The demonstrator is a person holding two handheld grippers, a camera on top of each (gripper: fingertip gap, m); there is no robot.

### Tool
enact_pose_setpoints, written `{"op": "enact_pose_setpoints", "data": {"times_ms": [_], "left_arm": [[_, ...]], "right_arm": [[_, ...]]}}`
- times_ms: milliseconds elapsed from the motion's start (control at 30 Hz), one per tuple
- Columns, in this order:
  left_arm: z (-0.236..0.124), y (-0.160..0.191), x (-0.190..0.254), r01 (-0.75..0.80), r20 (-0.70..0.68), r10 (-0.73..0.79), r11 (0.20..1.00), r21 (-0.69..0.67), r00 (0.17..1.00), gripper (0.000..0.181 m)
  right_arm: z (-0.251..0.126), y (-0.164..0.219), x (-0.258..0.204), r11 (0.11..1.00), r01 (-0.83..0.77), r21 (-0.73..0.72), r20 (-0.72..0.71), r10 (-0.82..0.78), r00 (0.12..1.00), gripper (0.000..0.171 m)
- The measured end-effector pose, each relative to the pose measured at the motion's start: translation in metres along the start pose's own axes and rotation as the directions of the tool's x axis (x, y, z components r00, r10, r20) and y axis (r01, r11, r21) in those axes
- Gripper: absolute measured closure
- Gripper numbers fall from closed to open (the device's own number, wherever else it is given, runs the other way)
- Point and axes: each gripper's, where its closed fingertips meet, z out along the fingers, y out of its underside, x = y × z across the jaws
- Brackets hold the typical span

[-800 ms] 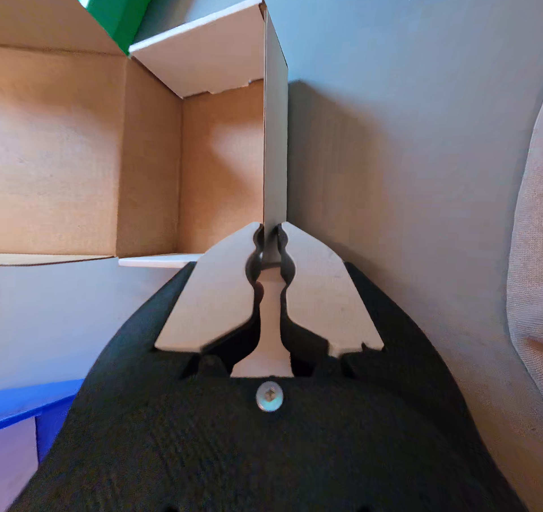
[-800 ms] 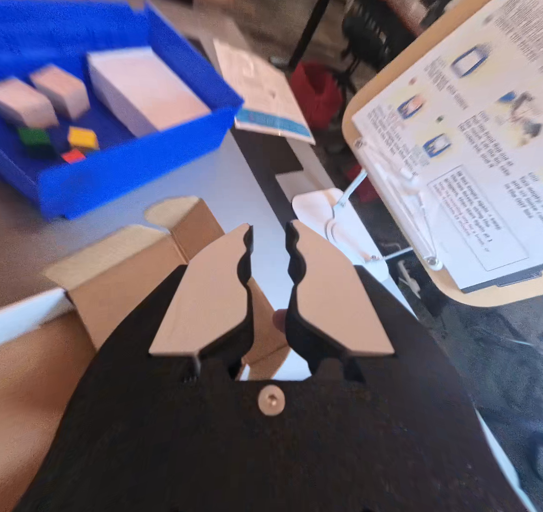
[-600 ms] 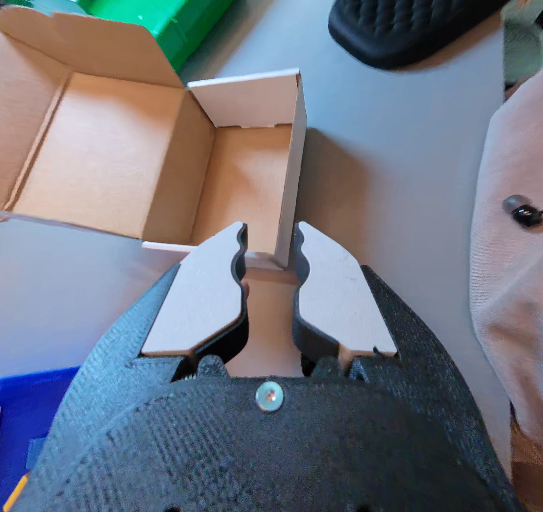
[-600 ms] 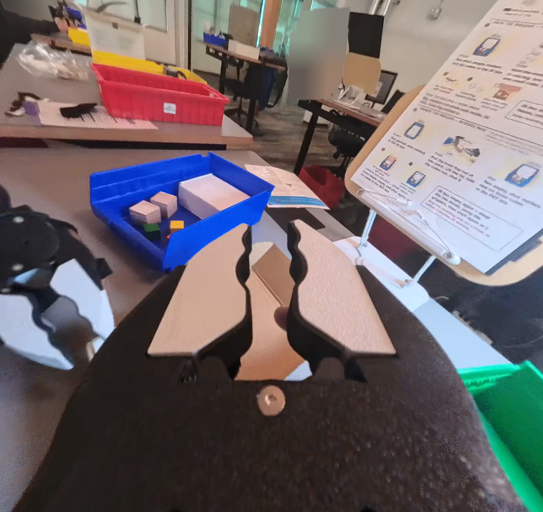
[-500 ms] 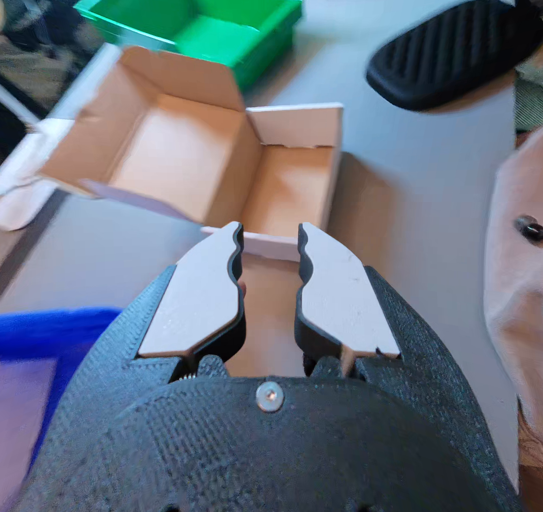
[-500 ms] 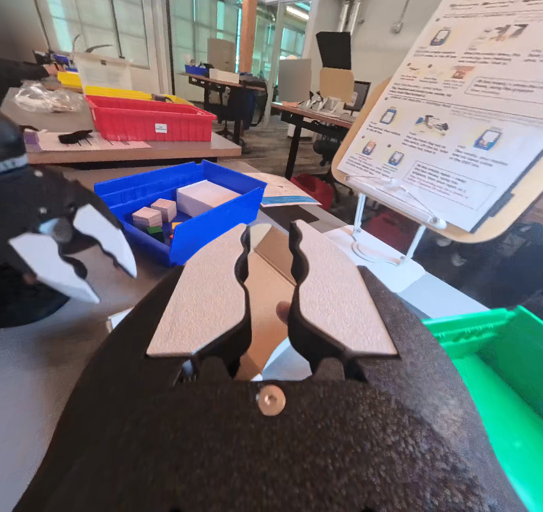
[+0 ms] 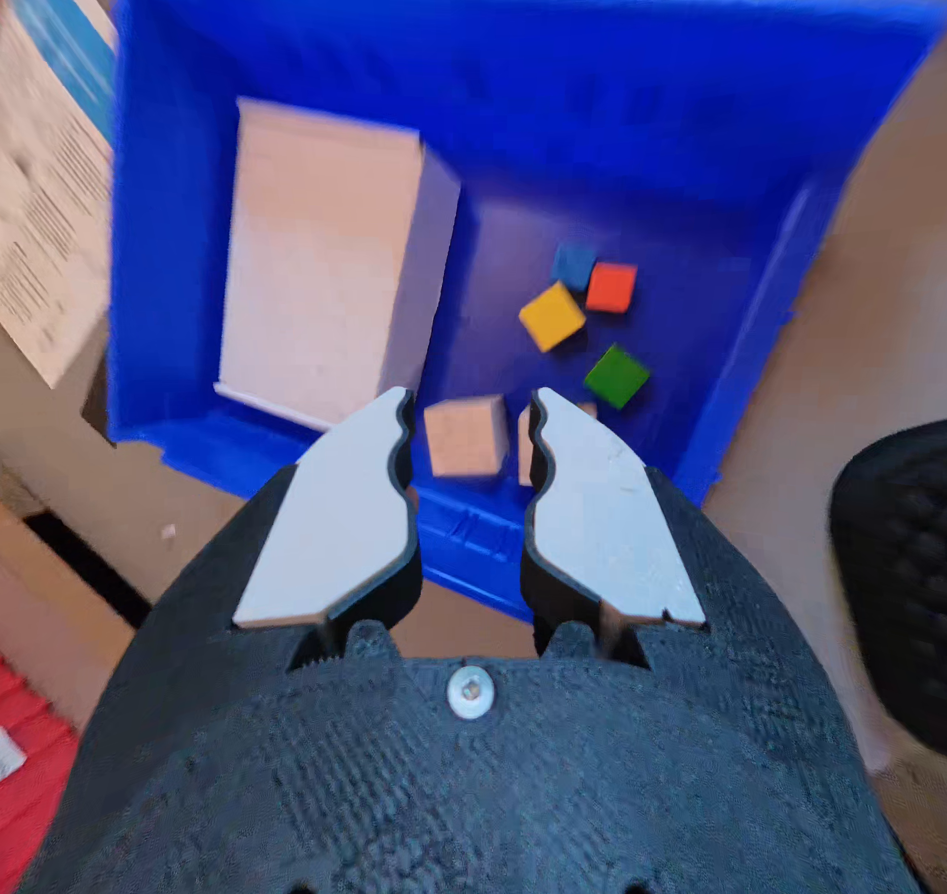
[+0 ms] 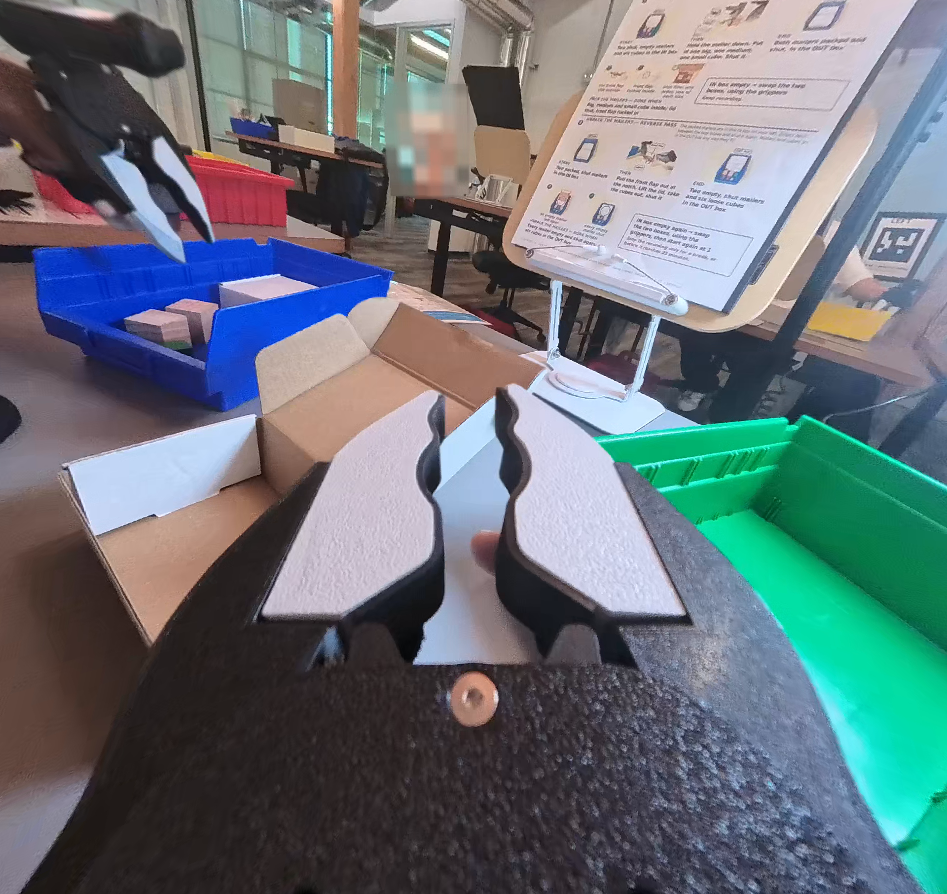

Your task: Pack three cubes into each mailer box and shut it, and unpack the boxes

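Swung off open mailer box [image 8: 328, 408] since half second ago; left gripper [image 7: 469, 421] now hovering over blue bin [image 7: 169, 254], fingers moderately apart, empty. Right gripper [image 8: 469, 426] barely shifted, above box's white flap, fingers narrowly apart, gripping nothing.

Left wrist view only: closed mailer box [image 7: 317, 259] at 10 o'clock in bin; yellow cube [image 7: 551, 316], red cube [image 7: 611, 287], green cube [image 7: 616, 376], blue cube [image 7: 574, 264] at 2 o'clock; wooden cube [image 7: 464, 441] between fingers.

Right wrist view only: green bin [image 8: 820, 536] at 4 o'clock, printed instruction sheet [image 8: 707, 126] on stand at 1 o'clock, writing left unread; grey table [image 8: 77, 408].
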Motion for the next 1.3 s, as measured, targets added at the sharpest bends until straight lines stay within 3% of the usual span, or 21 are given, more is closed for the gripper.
{"op": "enact_pose_setpoints", "data": {"times_ms": [33, 200, 400, 700, 867, 1033, 1167, 1300], "left_arm": [[0.01, 0.012, -0.004, -0.007, -0.006, 0.006, 0.997, -0.077, 1.0, 0.136], [0.042, 0.048, -0.014, 0.031, -0.05, -0.048, 0.954, -0.297, 0.998, 0.133], [0.058, 0.057, -0.012, 0.004, -0.089, -0.046, 0.903, -0.43, 0.995, 0.127], [0.064, 0.065, -0.007, -0.164, -0.151, 0.097, 0.825, -0.541, 0.984, 0.137], [0.019, -0.014, 0.012, -0.217, -0.119, 0.192, 0.943, -0.254, 0.974, 0.137], [-0.035, -0.113, 0.104, -0.387, -0.164, 0.381, 0.922, -0.003, 0.91, 0.137], [-0.031, -0.157, 0.189, -0.504, -0.251, 0.494, 0.863, 0.03, 0.832, 0.137], [0.007, -0.17, 0.227, -0.59, -0.319, 0.539, 0.803, -0.084, 0.78, 0.137]], "right_arm": [[0.0, 0.002, -0.001, 1.0, 0.0, -0.005, 0.004, 0.0, 1.0, 0.153], [0.001, 0.007, -0.003, 1.0, 0.001, -0.02, 0.009, -0.001, 1.0, 0.154], [0.001, 0.012, -0.003, 0.999, -0.001, -0.036, 0.015, 0.002, 1.0, 0.155], [0.001, 0.016, -0.007, 0.998, 0.0, -0.057, 0.033, 0.002, 0.999, 0.156], [-0.001, 0.014, -0.004, 0.999, -0.003, -0.043, 0.023, 0.004, 1.0, 0.157], [0.0, 0.01, 0.002, 1.0, -0.019, -0.016, -0.012, 0.019, 1.0, 0.157], [-0.004, 0.01, 0.009, 1.0, -0.017, -0.016, -0.064, 0.016, 0.998, 0.151], [-0.01, 0.008, 0.018, 0.999, -0.046, -0.003, -0.107, 0.046, 0.993, 0.145]]}}
